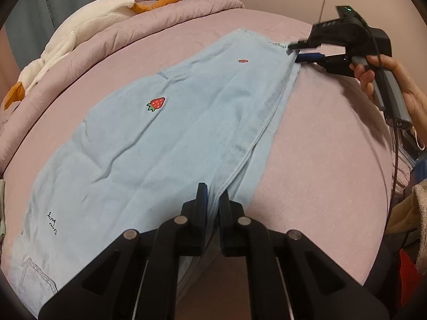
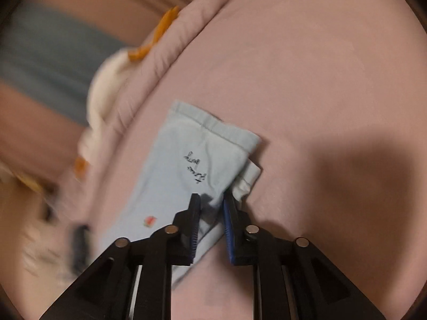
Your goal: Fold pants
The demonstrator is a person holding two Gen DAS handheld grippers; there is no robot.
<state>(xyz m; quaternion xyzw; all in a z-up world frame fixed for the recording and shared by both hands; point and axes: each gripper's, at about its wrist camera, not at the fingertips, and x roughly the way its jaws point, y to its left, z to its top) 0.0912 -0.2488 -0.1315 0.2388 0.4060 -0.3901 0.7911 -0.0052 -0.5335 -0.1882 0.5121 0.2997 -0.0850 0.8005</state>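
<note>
One pair of light-blue pants (image 1: 165, 138) lies flat on the pink bed (image 1: 320, 160). Two hand-held grippers clamp its edge: left hand-held gripper (image 1: 212, 200), right hand-held gripper (image 2: 212, 202). Two strawberry patches show.

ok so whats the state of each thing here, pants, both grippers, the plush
pants: lying flat on the pink bed, legs stacked, gripped along one edge at both ends
left gripper: shut on the pants edge at the near end
right gripper: shut on the far corner by the hem
plush goose: lying on the rolled quilt, untouched
</note>
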